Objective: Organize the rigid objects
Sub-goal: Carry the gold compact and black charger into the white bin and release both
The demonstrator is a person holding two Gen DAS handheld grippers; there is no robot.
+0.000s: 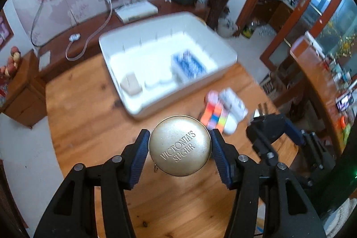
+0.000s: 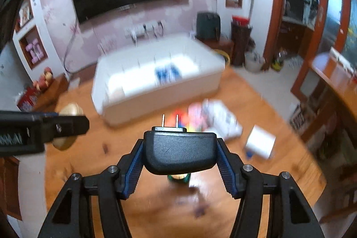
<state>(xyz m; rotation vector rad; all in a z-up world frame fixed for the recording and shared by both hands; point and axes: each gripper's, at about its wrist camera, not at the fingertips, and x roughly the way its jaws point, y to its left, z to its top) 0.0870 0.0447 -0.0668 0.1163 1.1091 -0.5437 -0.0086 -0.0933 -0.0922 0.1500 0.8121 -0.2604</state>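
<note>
Wooden table [image 1: 89, 148]; left gripper [image 1: 179, 144] clamps gold tin [image 1: 180, 145], right gripper [image 2: 179, 148] black adapter [image 2: 180, 151].

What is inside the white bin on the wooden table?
The white bin holds a blue-patterned box, a beige block and some white items. Blur hides what they are.

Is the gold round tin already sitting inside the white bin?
No, the gold round tin is clamped between the left gripper fingers above the wooden table, short of the white bin.
</note>
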